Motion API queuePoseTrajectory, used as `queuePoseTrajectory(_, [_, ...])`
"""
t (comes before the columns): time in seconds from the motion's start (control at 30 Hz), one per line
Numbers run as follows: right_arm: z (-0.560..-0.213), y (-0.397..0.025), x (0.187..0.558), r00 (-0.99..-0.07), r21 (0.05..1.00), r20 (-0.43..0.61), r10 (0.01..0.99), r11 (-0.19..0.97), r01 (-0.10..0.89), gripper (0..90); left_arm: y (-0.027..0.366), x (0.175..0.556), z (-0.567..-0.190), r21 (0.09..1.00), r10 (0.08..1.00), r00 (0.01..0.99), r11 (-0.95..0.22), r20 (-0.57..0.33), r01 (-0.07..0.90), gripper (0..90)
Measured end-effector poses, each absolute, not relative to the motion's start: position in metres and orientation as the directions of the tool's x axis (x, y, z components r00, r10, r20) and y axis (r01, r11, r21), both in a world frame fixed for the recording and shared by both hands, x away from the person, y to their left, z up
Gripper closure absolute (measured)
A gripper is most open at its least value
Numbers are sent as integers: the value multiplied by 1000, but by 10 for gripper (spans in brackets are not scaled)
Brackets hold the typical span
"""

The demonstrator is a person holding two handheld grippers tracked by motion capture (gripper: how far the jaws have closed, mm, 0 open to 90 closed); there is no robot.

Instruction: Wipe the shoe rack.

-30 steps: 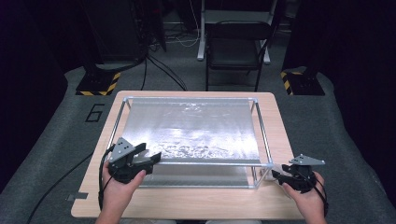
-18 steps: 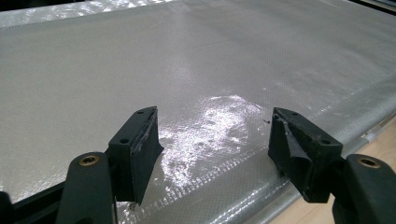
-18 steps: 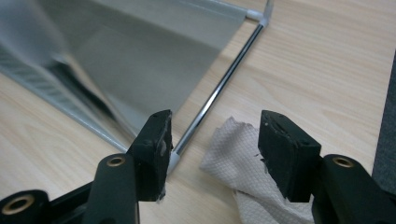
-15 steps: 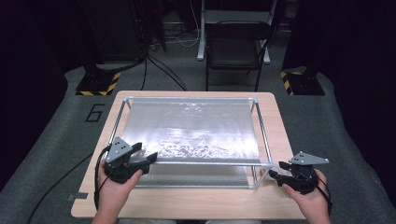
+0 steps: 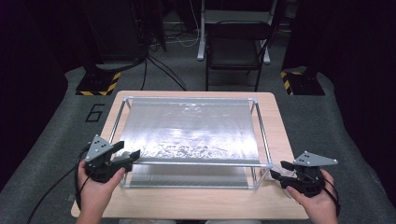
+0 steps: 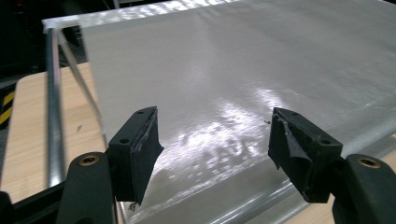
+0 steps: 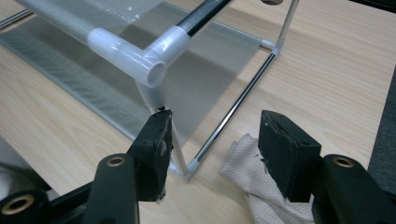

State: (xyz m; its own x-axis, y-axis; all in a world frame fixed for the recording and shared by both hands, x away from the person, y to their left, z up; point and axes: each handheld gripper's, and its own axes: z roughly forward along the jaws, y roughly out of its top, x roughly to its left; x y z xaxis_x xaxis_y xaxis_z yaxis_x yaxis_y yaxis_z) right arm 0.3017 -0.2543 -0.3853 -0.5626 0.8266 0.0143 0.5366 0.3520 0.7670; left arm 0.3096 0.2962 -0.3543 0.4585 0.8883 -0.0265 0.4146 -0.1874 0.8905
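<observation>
Left gripper (image 5: 132,155) jaws spread wide, holding nothing; silvery sheet (image 6: 243,84) on the rack frame (image 5: 196,164) lies just ahead, between the jaws. Right gripper (image 5: 279,171) jaws also apart, empty; frame's corner joint (image 7: 149,60) just above its left jaw, white cloth (image 7: 247,175) under its right jaw

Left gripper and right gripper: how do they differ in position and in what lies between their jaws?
The left gripper sits at the rack's near left corner, its jaws framing the shiny sheet. The right gripper sits at the near right corner, its jaws framing the corner post, with a white cloth beside it. Both are open and hold nothing.
</observation>
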Motion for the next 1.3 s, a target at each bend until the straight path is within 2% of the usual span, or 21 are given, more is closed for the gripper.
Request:
queuePoseTrajectory(0.47, [-377, -246, 293, -592, 777, 22, 806, 358, 517, 450, 336, 315, -356, 887, 930, 367, -149, -25, 438, 397])
queuePoseTrajectory(0.57, [-376, -246, 295, -609, 780, 47, 792, 352, 517, 531, 342, 318, -358, 879, 934, 356, -144, -30, 454, 427])
queuePoseTrajectory(0.7, [-377, -245, 298, -619, 780, 41, 785, 362, 511, 587, 345, 321, -364, 868, 937, 347, -140, -39, 476, 470])
queuePoseTrajectory(0.83, [-376, -244, 301, -636, 784, 35, 771, 374, 496, 706, 348, 322, -365, 862, 939, 340, -129, -53, 490, 520])
queuePoseTrajectory(1.0, [-376, -245, 307, -629, 783, 32, 777, 372, 499, 782, 348, 323, -370, 843, 925, 371, -136, -80, 521, 587])
queuePoseTrajectory(1.07, [-376, -246, 310, -622, 784, 32, 782, 367, 501, 790, 348, 323, -372, 845, 924, 372, -130, -86, 519, 617])
queuePoseTrajectory(1.3, [-376, -243, 329, -602, 784, 23, 798, 359, 506, 791, 349, 319, -373, 852, 926, 365, -112, -97, 511, 611])
